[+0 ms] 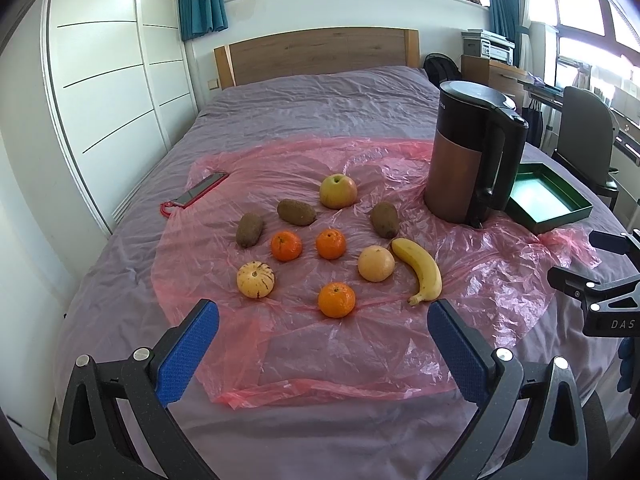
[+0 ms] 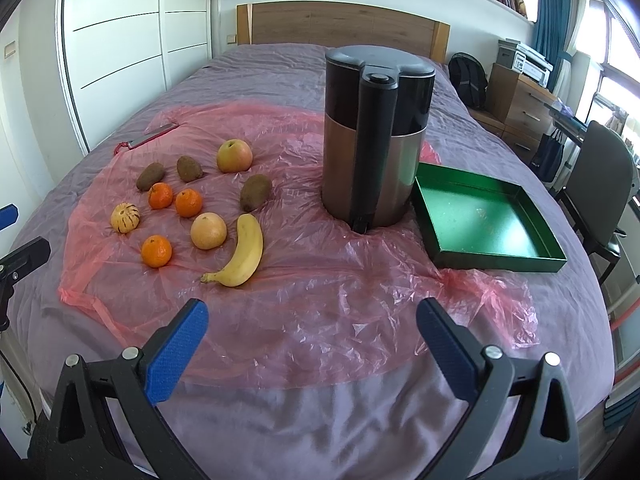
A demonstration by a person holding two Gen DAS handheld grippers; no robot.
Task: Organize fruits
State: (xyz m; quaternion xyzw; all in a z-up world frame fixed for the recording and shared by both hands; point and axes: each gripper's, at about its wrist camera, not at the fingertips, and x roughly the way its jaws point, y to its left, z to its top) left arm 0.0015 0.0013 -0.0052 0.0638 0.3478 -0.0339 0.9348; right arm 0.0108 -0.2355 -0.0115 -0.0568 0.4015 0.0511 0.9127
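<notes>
Purple bedding [image 2: 320,420] is covering a bed in a bedroom with white wardrobe doors and a wooden headboard, and a crinkled pink plastic sheet [image 2: 320,312] is lying across it, carrying the fruit. Sitting loose and apart from one another on the sheet are a yellow banana [image 2: 244,254] curving with its stem toward the near edge, a pale round fruit [image 2: 208,231] just beside it, three bright mandarins [image 1: 336,299], three brown fuzzy kiwis [image 1: 297,212], a yellow-green apple [image 1: 338,191] with a reddish blush farthest back, and a small cream fruit with dark stripes [image 1: 255,279] at the left. Right of the fruit a copper and black electric kettle [image 2: 374,152] is standing upright, and just beside it a shallow green tray [image 2: 486,220] is resting with nothing in it. A red-cased phone [image 1: 198,195] is lying at the sheet's far left edge. Both the left gripper [image 1: 323,314] and the right gripper [image 2: 312,314] are hovering at the near side with blue-padded fingers spread wide, gripping nothing.
</notes>
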